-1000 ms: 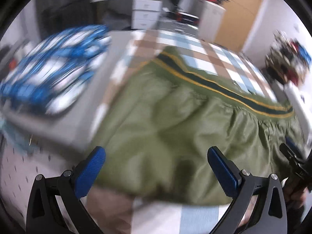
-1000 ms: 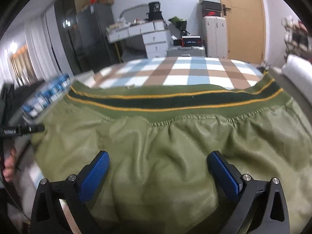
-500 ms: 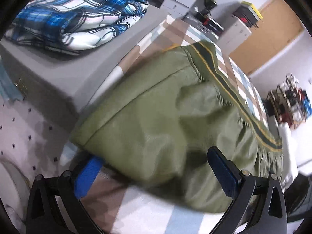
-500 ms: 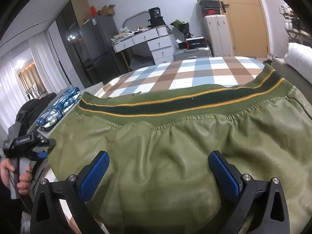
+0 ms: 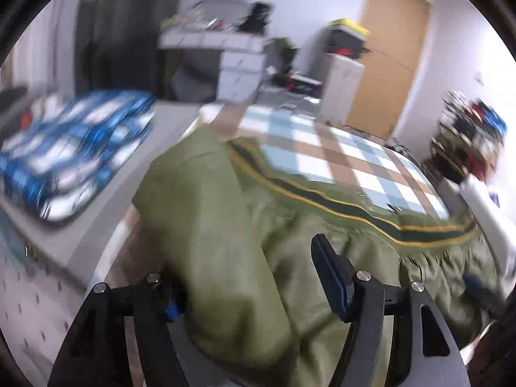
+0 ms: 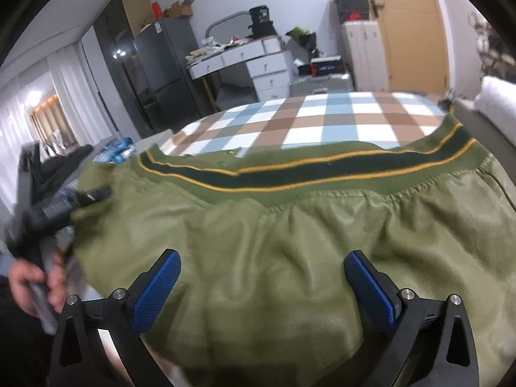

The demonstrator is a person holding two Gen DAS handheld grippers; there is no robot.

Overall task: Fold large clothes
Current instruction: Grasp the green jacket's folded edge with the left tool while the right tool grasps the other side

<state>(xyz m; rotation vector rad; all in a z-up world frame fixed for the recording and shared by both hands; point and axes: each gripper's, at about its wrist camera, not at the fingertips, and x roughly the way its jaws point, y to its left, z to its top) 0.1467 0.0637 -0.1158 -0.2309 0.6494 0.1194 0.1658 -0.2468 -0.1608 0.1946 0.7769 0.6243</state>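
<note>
Two grippers are held over a green jacket [image 6: 290,242] spread on a checked bed [image 6: 322,119]. The left gripper [image 5: 254,277] has its jaws just narrowed around a raised fold of the jacket's left edge; whether the pads press it cannot be told through the blur. The right gripper [image 6: 261,277] is kept with jaws wide apart above the fabric, grasping nothing. A blue plaid cloth [image 5: 74,148] is seen left of the bed.

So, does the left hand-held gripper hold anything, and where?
The left hand-held gripper has just been closing around a raised side fold of the green jacket; a grip cannot be told.
</note>
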